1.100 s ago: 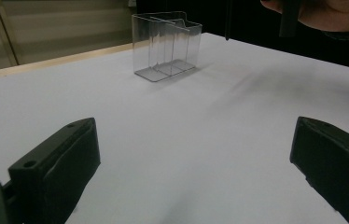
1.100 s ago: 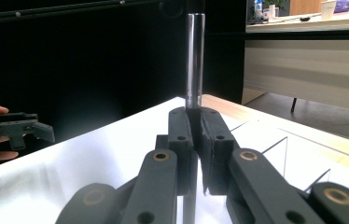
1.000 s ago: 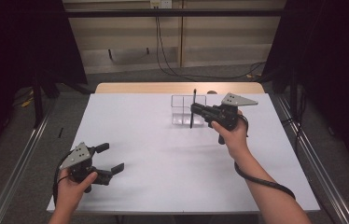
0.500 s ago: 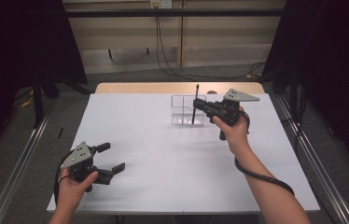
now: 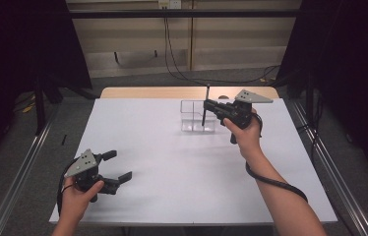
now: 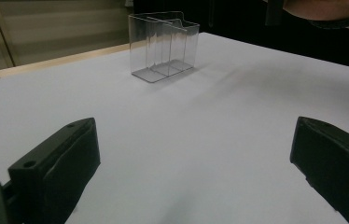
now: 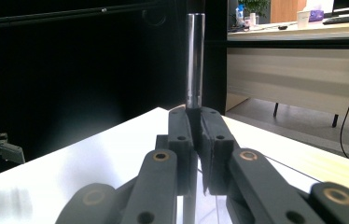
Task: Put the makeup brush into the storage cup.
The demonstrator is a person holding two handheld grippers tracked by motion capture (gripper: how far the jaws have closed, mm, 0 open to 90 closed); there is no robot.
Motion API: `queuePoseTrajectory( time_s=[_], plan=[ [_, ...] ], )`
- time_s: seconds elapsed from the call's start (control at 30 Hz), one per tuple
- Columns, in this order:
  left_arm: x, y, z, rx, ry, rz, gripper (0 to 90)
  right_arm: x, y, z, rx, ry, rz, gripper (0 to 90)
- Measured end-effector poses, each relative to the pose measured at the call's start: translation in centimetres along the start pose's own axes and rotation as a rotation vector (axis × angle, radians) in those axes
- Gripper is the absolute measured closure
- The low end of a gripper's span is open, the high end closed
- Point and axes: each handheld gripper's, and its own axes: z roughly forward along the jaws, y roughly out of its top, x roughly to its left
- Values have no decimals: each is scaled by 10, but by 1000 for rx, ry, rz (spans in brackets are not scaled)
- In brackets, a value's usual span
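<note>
A clear plastic organizer box (image 5: pixel 192 124) with open compartments stands on the white table (image 5: pixel 182 196) at the far middle. My right gripper (image 5: pixel 205 106) hovers over the box's right part, shut on a thin dark pen (image 5: pixel 207 93) that stands nearly upright, its lower end dipping toward the box. The right gripper view has the pen (image 7: pixel 194 60) rising straight from between the closed pads of that gripper (image 7: pixel 197 135). At the front left, my left gripper (image 5: pixel 118 165) rests low over the table, its jaws wide apart with nothing between them. The left gripper view looks past this gripper (image 6: pixel 191 158) to the box (image 6: pixel 163 46).
A wooden strip (image 5: pixel 138 92) runs along the table's far edge. Metal rails (image 5: pixel 19 167) flank both sides. Cables (image 5: pixel 172 59) hang down the back wall. Bare white surface lies between the two grippers.
My right gripper has carried the pen a little up and toward the far side, over the box. The left gripper has stayed put.
</note>
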Motion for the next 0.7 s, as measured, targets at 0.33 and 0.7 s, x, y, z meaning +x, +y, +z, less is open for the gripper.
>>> queuePoseTrajectory(
  time_s=[0.33, 0.7],
  plan=[
    [0, 1, 1, 4, -9, 7, 14, -4, 7, 5, -2, -20, -8, 841],
    [0, 0, 1, 3, -6, 1, 14, -12, 10, 8, -9, -53, -1, 841]
  ],
)
